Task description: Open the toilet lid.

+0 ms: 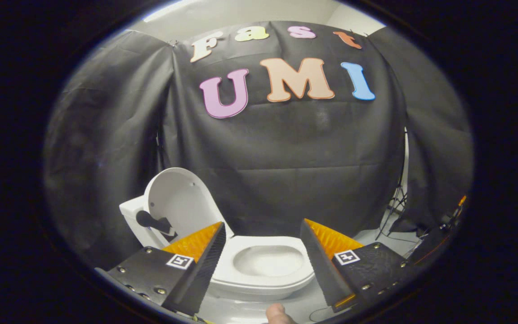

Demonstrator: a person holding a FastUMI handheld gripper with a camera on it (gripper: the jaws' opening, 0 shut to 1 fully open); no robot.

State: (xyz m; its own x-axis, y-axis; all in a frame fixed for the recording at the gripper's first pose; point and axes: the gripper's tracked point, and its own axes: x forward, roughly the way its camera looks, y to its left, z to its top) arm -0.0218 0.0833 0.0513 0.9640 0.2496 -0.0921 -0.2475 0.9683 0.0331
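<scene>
A white toilet (259, 270) stands on the floor just beyond my fingers. Its lid (180, 202) is raised upright, leaning back against the tank (131, 218) to the left of the bowl. The seat ring (241, 281) lies down around the open bowl. A dark flush handle (153, 222) sticks out of the tank beside the lid. My gripper (262, 231) hovers above and in front of the bowl, open, with nothing between its fingers. The bowl shows through the gap between them.
Black cloth walls (286, 148) close in behind and to both sides of the toilet. A thin tripod stand (396, 202) and dark gear stand at the right on the pale floor. A fingertip (278, 313) of the person's hand pokes in below the gripper.
</scene>
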